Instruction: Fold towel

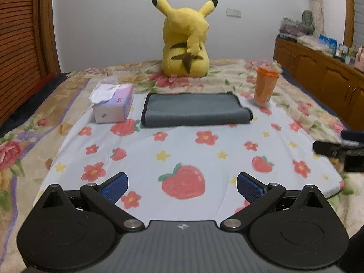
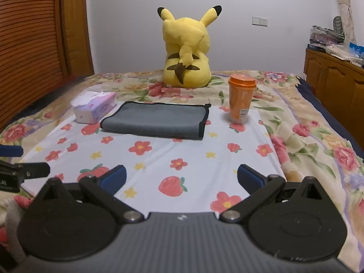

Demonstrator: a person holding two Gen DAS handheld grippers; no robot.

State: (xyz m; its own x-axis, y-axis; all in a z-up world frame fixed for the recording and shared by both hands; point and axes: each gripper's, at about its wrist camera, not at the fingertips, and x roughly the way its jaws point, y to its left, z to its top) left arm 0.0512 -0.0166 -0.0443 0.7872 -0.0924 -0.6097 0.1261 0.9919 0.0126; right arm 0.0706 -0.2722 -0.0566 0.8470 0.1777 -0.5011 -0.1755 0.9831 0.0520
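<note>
A grey towel (image 1: 195,110) with a black hem lies folded flat on the strawberry-print cloth (image 1: 182,159), at the far side; it also shows in the right wrist view (image 2: 157,122). My left gripper (image 1: 182,187) is open and empty, low over the near part of the cloth, well short of the towel. My right gripper (image 2: 182,178) is open and empty, also near the front edge. The right gripper shows at the right edge of the left wrist view (image 1: 341,147). The left gripper shows at the left edge of the right wrist view (image 2: 13,161).
A tissue box (image 1: 112,103) stands left of the towel and an orange lidded cup (image 1: 265,86) right of it. A yellow plush toy (image 1: 186,38) sits behind on the floral bedspread (image 1: 22,150). Wooden cabinets (image 1: 318,77) line the right wall.
</note>
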